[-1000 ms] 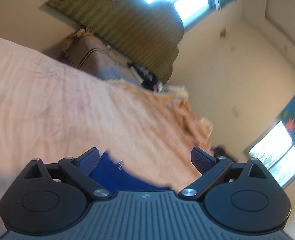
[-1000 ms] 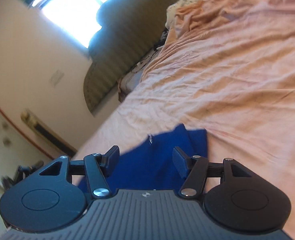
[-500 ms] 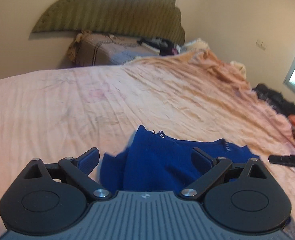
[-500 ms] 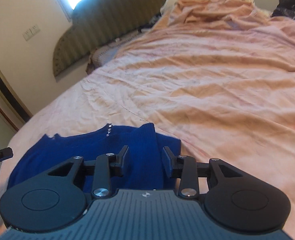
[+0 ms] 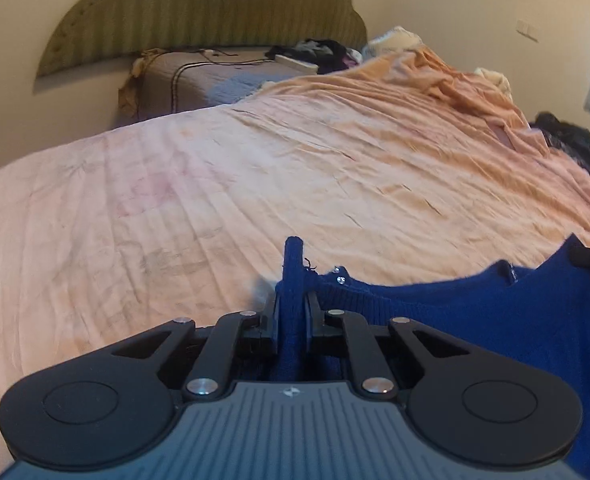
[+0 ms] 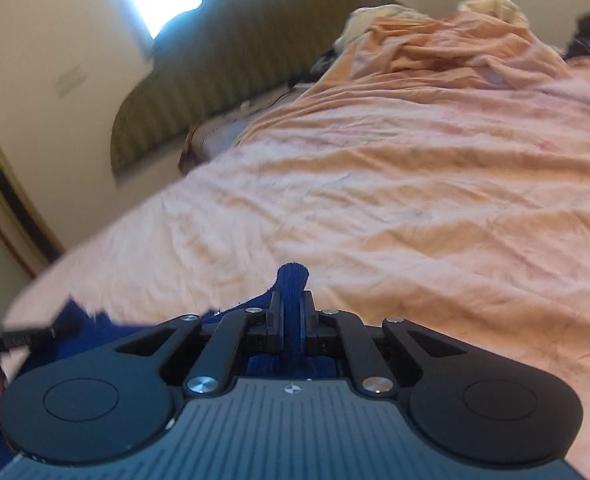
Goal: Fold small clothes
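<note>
Left wrist view: my left gripper (image 5: 293,312) pinches a fold of the blue knit sweater (image 5: 495,312); my right gripper (image 6: 293,312) clamps another fold above the peach bedsheet (image 6: 415,200).

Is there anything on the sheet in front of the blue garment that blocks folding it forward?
Nothing visible does. Both grippers already pinch the blue knit garment, and the pink bedsheet ahead lies bare up to the bunched bedding near the headboard.

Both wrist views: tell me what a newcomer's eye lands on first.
The blue knit garment stands out at the near edge of the pale pink bedsheet. The left gripper and the right gripper are each shut on a pinched fold of it. Behind, a green striped headboard stands against the wall.
</note>
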A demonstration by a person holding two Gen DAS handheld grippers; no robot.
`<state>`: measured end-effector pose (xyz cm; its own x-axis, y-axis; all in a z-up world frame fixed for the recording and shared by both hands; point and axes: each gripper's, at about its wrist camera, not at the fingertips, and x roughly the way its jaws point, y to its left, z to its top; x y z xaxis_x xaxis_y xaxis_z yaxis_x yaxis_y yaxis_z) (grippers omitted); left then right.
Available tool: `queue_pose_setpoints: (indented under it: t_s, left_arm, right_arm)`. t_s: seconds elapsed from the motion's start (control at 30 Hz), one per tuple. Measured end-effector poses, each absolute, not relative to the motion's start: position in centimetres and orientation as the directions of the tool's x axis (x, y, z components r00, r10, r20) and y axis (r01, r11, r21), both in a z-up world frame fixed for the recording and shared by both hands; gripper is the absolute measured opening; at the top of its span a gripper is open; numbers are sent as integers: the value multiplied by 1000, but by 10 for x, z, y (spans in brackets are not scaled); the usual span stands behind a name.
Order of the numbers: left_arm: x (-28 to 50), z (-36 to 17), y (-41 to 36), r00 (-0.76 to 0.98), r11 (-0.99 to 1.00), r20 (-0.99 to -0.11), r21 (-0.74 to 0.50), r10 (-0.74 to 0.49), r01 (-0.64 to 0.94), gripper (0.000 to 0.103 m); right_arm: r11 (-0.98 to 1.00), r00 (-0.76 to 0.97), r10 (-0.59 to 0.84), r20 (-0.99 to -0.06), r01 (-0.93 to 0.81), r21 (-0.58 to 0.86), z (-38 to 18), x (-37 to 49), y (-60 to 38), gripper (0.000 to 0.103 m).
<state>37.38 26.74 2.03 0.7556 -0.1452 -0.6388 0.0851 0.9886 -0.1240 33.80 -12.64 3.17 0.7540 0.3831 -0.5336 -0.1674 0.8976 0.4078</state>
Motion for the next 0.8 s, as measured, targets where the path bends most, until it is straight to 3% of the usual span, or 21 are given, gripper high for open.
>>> queue_pose_setpoints:
  t_s: [0.13, 0.27, 0.33, 0.37, 0.47, 0.63, 0.8]
  left_arm:
    - [373, 5, 281, 779, 979, -613, -201, -135, 11, 14]
    - [360, 14, 276, 786, 985, -607, -169, -116, 15, 26]
    - [332, 32, 283, 820, 981, -561, -191, -116, 9, 27]
    - [312, 42, 290, 842, 973, -523, -230, -135, 13, 34]
    - [230, 57, 315, 890, 925, -421, -380, -177, 4, 86]
    - [111, 24, 334, 892, 770, -352, -638, -282, -9, 87]
    - [83, -18, 328, 897, 594, -285, -804, -339, -32, 89]
  right_arm:
    - [934, 728, 292, -620, -76, 350, -2, 347, -124, 9]
    - [919, 761, 272, -589, -24, 394, 7, 320, -129, 41]
    - [901, 799, 283, -531, -31, 433, 24, 282, -141, 45]
    - [888, 805, 308, -508, -52, 457, 31, 260, -148, 54]
    - [834, 805, 384, -451, -94, 543, 36, 178, -173, 63]
    - [736, 756, 438, -487, 10, 677, 1, 80, -189, 61]
    - [707, 754, 445, -482, 34, 706, -19, 76, -161, 64]
